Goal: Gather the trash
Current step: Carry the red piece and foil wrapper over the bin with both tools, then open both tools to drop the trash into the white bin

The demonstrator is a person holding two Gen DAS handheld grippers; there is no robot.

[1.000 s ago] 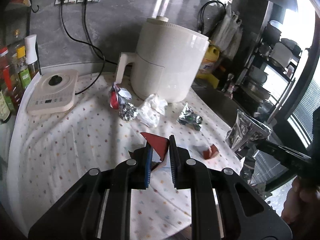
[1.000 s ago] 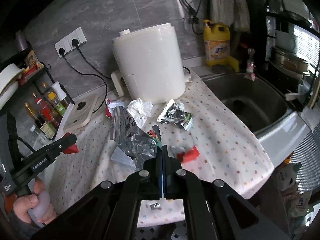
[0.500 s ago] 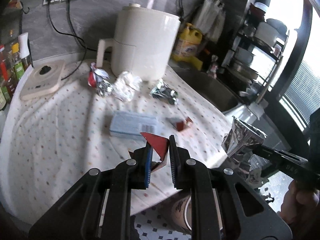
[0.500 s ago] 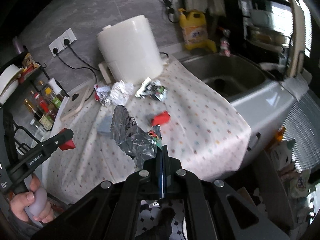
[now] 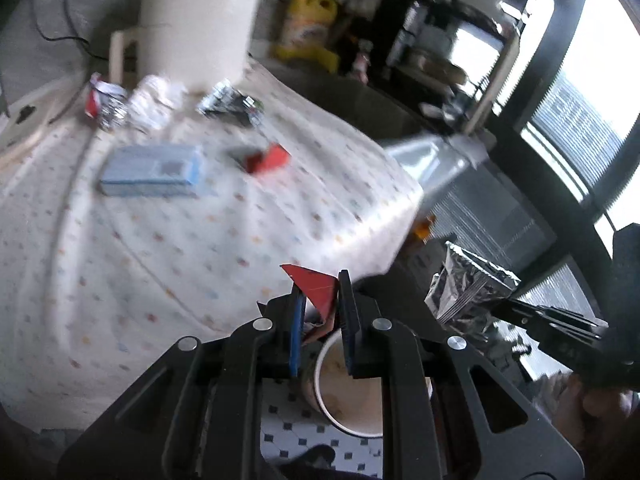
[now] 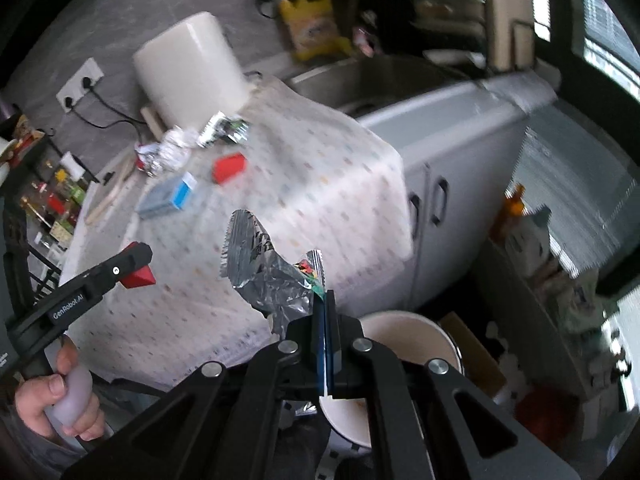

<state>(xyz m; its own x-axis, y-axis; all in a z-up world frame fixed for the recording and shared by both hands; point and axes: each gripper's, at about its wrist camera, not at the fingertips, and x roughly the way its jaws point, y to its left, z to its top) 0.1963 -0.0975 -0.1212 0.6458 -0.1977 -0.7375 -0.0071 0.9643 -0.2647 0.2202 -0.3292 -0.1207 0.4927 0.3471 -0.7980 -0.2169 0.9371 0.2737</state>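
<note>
Left wrist view: the left tongs (image 5: 320,312) are clamped on a red wrapper scrap (image 5: 316,288), above the white bin (image 5: 352,392) on the floor.

Right wrist view: the right tongs (image 6: 325,320) pinch a silver foil packet (image 6: 268,276) beside that bin's rim; released off-centre, the light packet could flutter past it.

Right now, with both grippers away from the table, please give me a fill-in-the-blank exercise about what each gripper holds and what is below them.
1. The left gripper is shut on a small ____ scrap.
2. The right gripper is shut on a crumpled ____ wrapper.
3. Below both grippers stands a white ____ on the tiled floor.
4. On the dotted tablecloth, a flat ____ box still lies beside a red piece.

Missing words: red; silver; bucket; blue
</note>
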